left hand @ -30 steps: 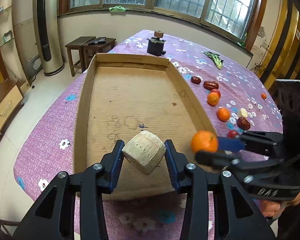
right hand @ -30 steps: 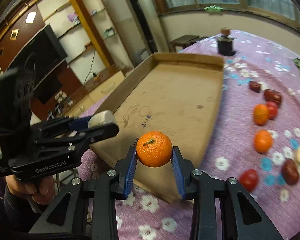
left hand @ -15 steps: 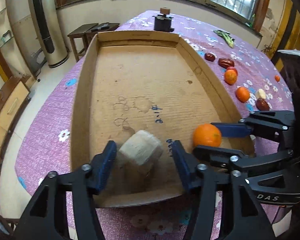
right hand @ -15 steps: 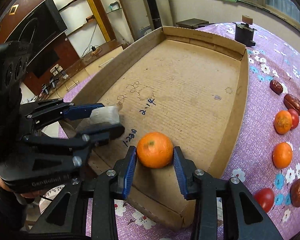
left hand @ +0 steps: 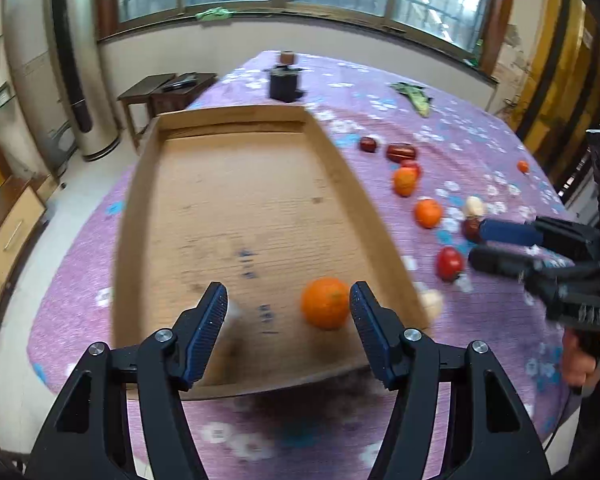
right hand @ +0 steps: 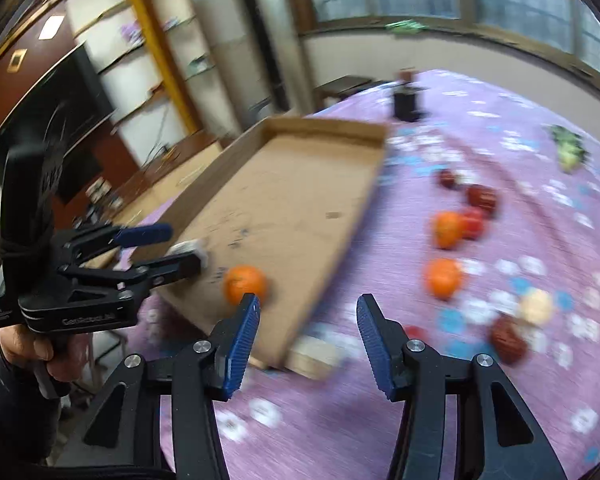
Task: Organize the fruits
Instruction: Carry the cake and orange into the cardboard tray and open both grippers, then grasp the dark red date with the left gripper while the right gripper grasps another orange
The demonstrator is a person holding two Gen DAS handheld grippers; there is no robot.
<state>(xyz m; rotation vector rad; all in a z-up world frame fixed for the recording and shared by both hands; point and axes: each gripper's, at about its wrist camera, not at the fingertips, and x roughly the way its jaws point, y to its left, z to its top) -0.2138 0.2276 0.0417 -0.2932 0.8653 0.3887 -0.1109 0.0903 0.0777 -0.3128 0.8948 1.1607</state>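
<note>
A shallow cardboard tray (left hand: 236, 200) lies on the purple flowered table. An orange (left hand: 326, 302) rests on its floor near the front right corner; it also shows in the right wrist view (right hand: 245, 283). A pale peeled chunk (right hand: 188, 249) lies in the tray's near left part, mostly hidden behind the left gripper's fingers. My left gripper (left hand: 288, 320) is open and empty above the tray's front edge. My right gripper (right hand: 308, 328) is open and empty over the cloth just right of the tray. Loose oranges (right hand: 444, 278), red fruits (right hand: 482, 196) and dates (right hand: 508, 338) lie right of the tray.
A dark small stand (left hand: 285, 82) is beyond the tray's far end. A green vegetable (left hand: 414, 96) lies at the far right. A pale block (right hand: 314, 354) sits on the cloth by the tray's front right corner. A low wooden table (left hand: 168, 88) stands off the table's left.
Both grippers have opened and let go. The orange and the pale chunk now rest in the tray. Both grippers have pulled back, the right one moving out to the right of the tray.
</note>
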